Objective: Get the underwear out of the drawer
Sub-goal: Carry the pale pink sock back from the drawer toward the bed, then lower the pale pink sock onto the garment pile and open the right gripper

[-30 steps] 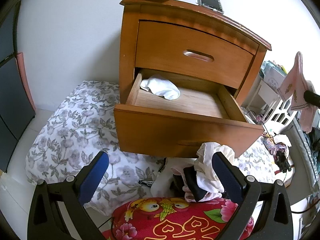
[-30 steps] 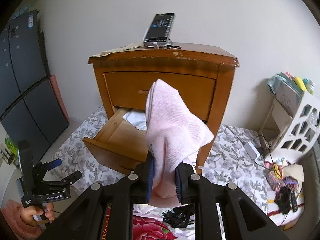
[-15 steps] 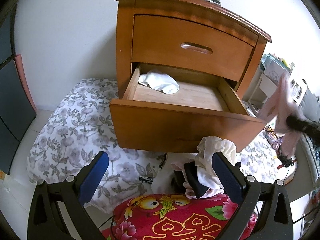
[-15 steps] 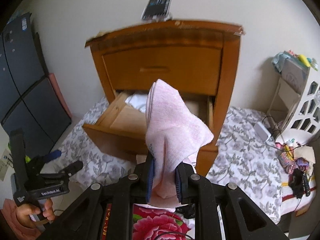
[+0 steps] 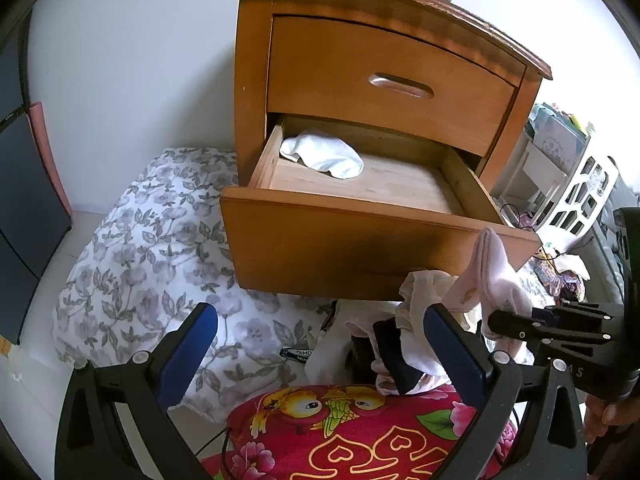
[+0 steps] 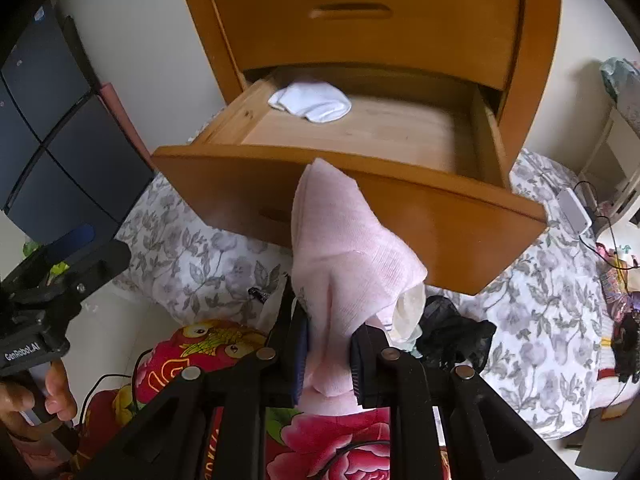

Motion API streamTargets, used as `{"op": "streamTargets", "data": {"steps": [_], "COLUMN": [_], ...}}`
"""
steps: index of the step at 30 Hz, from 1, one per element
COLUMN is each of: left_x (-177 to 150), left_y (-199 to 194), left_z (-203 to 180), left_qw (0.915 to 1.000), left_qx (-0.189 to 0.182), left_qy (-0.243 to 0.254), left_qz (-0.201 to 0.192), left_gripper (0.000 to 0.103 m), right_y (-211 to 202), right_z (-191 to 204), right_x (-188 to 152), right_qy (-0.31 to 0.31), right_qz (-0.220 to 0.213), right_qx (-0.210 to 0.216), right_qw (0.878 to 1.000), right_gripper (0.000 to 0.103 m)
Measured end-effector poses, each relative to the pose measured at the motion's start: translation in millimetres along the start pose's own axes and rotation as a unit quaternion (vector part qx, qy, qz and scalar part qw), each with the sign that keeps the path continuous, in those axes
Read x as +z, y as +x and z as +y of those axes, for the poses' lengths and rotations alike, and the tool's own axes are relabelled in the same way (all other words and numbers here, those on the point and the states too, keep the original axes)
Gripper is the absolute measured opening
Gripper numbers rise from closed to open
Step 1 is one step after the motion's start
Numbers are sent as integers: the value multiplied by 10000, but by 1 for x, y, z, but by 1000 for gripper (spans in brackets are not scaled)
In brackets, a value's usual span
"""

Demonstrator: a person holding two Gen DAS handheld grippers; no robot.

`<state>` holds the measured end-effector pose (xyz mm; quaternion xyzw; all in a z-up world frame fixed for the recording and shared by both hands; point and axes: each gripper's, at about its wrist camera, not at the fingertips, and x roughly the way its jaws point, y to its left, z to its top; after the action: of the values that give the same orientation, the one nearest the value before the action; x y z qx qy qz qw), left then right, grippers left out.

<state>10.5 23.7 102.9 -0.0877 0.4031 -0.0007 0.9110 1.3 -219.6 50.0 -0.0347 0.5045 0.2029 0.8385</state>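
The lower drawer (image 6: 360, 196) is standing pulled out, holding one white garment (image 6: 310, 102) at its back left corner. The right tongs (image 6: 329, 354) are pinching a pink garment (image 6: 340, 264) in front of the drawer — the left tongs (image 5: 320, 354) are gaping wide, gripping nothing.

Drawer (image 5: 360, 184) interior: open from above, only white garment (image 5: 322, 158) at back-left corner.
Below drawer front: clothes pile (image 5: 412, 328) blocks.
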Motion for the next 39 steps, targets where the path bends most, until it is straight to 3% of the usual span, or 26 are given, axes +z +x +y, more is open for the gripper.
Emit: {"op": "streamTargets", "data": {"steps": [12, 23, 39], "left_x": [-2, -5, -7], "left_y": [11, 18, 23], "left_z": [4, 9, 8], "left_qw": [9999, 9997, 9994], "left_qx": [-23, -37, -56], "left_qy": [-68, -123, -101], "left_qz": [136, 231, 328], "left_gripper": [103, 103, 103], "right_y": [-18, 53, 76], "right_z": [11, -5, -12], "right_x": [7, -7, -7], "right_qy": [-25, 386, 678], "right_qz": [-198, 672, 770], "right_qx": [222, 117, 16], "right_qw": [9996, 9969, 9947], "right_gripper": [20, 20, 24]}}
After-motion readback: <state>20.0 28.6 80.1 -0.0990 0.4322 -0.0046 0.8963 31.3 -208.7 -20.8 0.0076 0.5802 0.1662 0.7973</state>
